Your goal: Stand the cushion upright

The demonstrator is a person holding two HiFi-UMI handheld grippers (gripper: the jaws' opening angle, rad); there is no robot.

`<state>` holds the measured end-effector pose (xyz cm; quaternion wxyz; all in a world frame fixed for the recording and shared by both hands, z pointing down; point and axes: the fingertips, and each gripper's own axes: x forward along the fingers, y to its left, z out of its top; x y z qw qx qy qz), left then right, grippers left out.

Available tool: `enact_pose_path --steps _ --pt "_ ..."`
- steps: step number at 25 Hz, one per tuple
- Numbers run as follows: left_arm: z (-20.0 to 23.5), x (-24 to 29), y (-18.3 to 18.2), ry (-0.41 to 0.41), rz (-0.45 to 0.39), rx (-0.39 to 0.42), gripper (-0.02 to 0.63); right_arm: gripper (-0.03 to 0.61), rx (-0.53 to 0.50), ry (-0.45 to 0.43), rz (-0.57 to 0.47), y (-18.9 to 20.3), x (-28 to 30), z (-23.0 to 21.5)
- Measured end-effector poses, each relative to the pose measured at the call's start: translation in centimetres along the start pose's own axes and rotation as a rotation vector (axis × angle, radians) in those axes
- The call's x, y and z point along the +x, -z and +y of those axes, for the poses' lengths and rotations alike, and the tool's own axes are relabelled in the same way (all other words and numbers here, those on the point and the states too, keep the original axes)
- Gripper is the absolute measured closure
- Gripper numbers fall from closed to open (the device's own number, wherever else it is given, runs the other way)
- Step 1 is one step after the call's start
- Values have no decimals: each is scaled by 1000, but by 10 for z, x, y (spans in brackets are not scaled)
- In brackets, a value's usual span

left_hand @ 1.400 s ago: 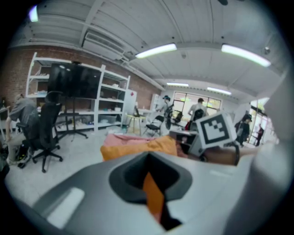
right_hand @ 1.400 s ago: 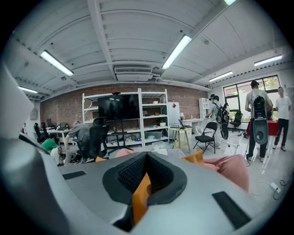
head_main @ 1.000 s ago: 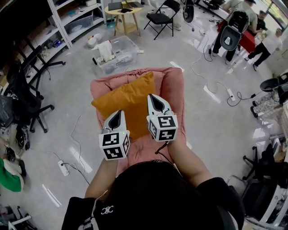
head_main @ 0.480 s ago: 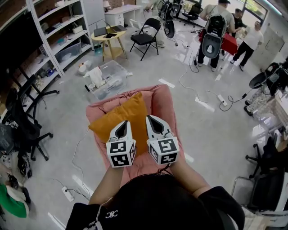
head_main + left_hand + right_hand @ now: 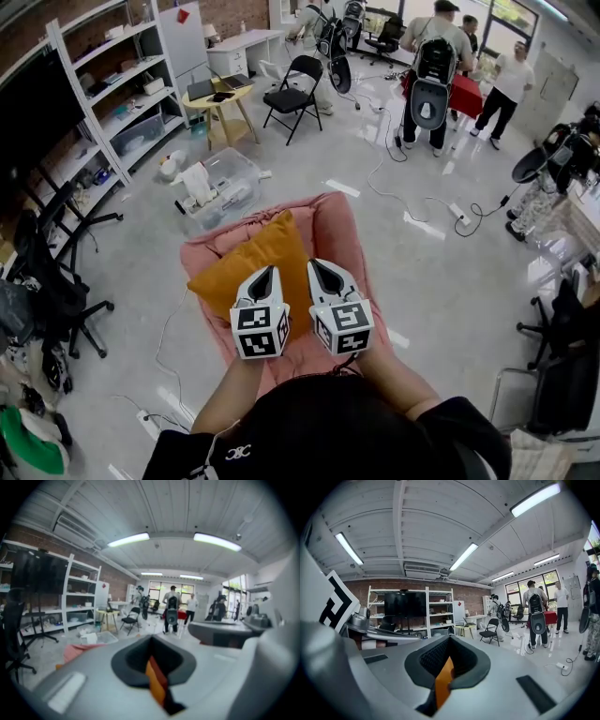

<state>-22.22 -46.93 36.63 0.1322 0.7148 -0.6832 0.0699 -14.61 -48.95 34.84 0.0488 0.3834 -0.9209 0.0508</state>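
An orange cushion (image 5: 246, 267) lies tilted on a pink padded seat (image 5: 345, 234), one corner pointing away from me. My left gripper (image 5: 269, 272) and right gripper (image 5: 320, 266) hover side by side over its near half, hiding its near edge. Both point almost level. In the left gripper view the jaws (image 5: 151, 645) are closed with a sliver of the orange cushion (image 5: 155, 682) pinched between them. The right gripper view shows the same: closed jaws (image 5: 446, 660) around a strip of the cushion's orange fabric (image 5: 442, 682).
A clear plastic bin (image 5: 223, 192) with white items stands on the floor just beyond the seat. A black folding chair (image 5: 298, 82), a yellow round table (image 5: 217, 97) and shelves (image 5: 103, 84) lie further back. People (image 5: 433, 66) stand far off. Cables and a power strip (image 5: 153, 424) trail across the floor.
Both grippers have drawn closer together and come up toward me, with the cushion still under them. The head camera has tipped up, showing more of the room.
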Motion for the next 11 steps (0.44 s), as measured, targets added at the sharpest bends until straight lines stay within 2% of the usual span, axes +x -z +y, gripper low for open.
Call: enact_pose_path --steps 11 --pt "-4 -6 4 7 2 0 617 581 -6 -10 11 5 -4 7"
